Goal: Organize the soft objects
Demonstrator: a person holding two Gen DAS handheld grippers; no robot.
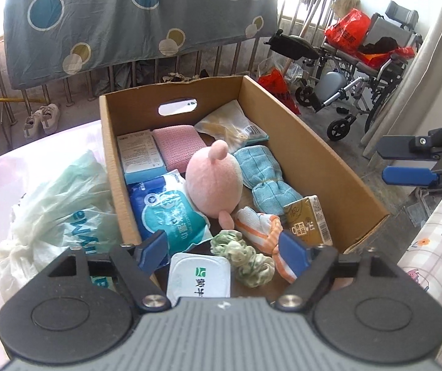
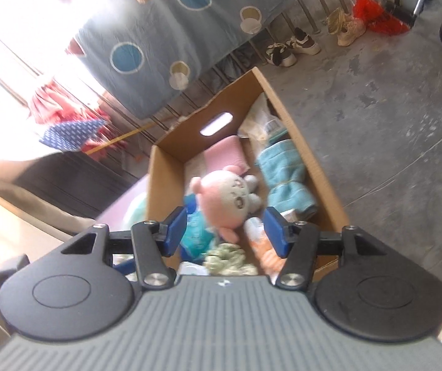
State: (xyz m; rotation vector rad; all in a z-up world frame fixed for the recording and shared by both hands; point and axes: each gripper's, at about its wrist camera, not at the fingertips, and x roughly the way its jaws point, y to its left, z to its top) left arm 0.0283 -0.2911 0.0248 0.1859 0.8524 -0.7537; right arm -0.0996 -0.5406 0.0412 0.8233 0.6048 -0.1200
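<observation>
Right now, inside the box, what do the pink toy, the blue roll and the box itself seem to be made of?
Pink toy: looks like plush fabric, matte and fuzzy at its edges.
Blue roll: probably woven or terry cloth; a grid texture shows, and a thin band cinches its middle.
Box: brown cardboard, matte, with a cut-out handle slot and a rough torn rim.

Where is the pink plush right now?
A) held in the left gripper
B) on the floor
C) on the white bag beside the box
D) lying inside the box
D: the pink plush lies inside the box between the wipes pack and the blue cloth, with neither gripper touching it.
</observation>
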